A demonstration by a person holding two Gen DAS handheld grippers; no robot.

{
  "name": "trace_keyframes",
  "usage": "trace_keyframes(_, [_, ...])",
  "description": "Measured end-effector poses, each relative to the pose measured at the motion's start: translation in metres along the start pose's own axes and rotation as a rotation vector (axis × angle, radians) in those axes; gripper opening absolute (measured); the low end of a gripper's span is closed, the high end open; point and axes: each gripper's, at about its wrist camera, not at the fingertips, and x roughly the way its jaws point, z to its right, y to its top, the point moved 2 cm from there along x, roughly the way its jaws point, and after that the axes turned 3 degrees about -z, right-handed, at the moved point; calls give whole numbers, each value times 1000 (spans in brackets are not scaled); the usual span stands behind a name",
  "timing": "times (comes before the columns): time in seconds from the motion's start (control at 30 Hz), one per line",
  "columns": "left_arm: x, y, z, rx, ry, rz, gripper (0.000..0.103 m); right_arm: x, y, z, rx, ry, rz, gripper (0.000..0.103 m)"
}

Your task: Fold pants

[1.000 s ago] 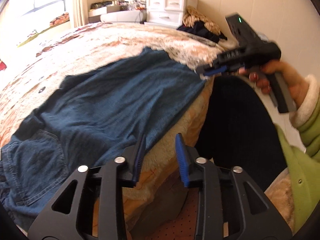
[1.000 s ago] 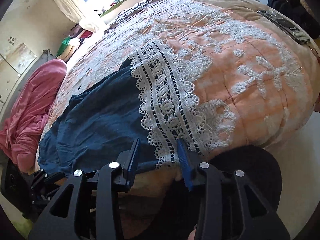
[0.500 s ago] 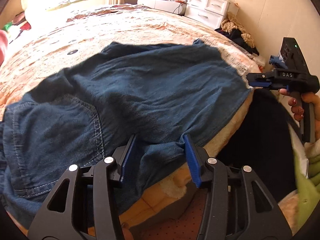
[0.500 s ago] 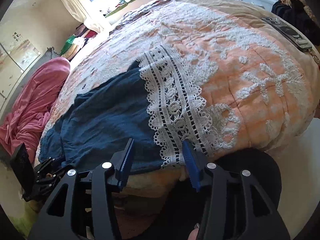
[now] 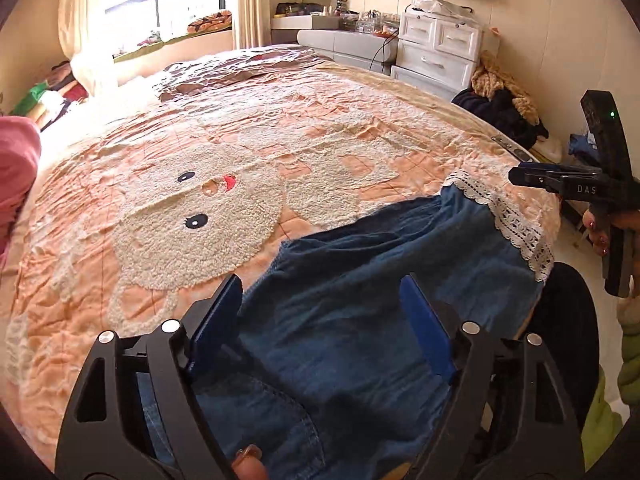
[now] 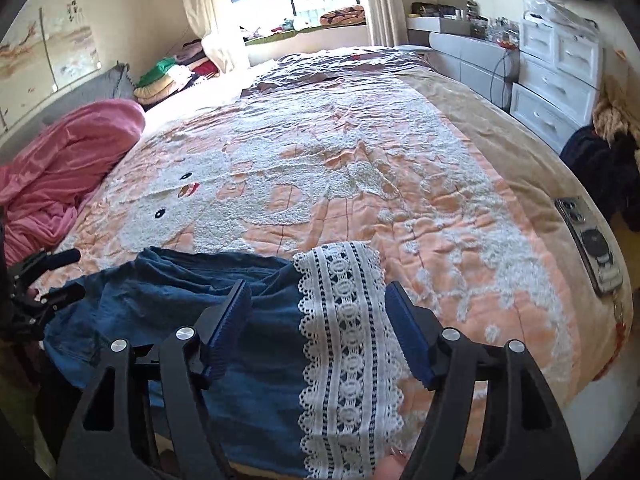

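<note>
**Denim pants lie crosswise at the near edge of the bed**

Pants [image 5: 360, 320] of dark blue denim rest on the bedspread [image 5: 280, 152] along its near edge, their long axis running side to side. In the left wrist view the stitched seam end sits at about 7 o'clock and the hem reaches toward 2 o'clock. That hem carries a broad band of white lace trim [image 6: 348, 344], openwork with scalloped edges and rows of ovals. The cloth is soft and rumpled, with folds near its far edge.

The bedspread is quilted, peach-coloured, with a nubbly cream animal face with black eyes at 10 o'clock in the left wrist view. A pink blanket [image 6: 60, 168] is bunched at 9 o'clock in the right wrist view.

The left gripper [image 5: 320, 320] hangs over the denim, its blue ribbed pads wide apart and holding nothing. The right gripper [image 6: 320, 320] is likewise spread, straddling the lace band from above; whether the pads touch the cloth cannot be told.
</note>
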Motion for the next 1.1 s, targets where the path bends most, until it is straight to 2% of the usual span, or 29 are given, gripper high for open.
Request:
trace_keyframes(0.2, [29,18,-11,71,67,-50,78,43,17,12,-10,-63,-94,73])
trace_keyframes(0.3, [44,15,-14,99,61,-92,78,51,22,20,13,-63,-100,73])
trace_keyframes(0.4, [57,14,-14,127,60,-129,68,57,28,21,16,-36,-104,73])
trace_keyframes(0.6, [79,15,-14,116,31,-163,64,77,31,29,34,-42,-151,73])
trace_keyframes(0.73, [92,16,-17,86,8,-175,48,93,26,38,66,-10,-201,72])
trace_keyframes(0.77, [94,16,-16,90,9,-177,37,96,25,39,66,-4,-212,61])
trace_keyframes(0.8, [98,16,-15,95,0,-186,29,98,23,39,59,12,-217,41])
trace_keyframes(0.83, [101,15,-14,98,-3,-192,17,99,22,37,53,28,-218,36])
trace_keyframes(0.87, [105,14,-13,102,0,-203,10,97,21,35,37,20,-206,33])
trace_keyframes(0.9, [108,13,-12,105,2,-210,7,95,19,33,19,14,-192,25])
trace_keyframes(1.0, [109,14,-9,107,17,-183,3,85,17,36,24,21,-141,19])
trace_keyframes(1.1, [107,21,-22,33,12,-159,2,77,17,44,64,29,-100,17])
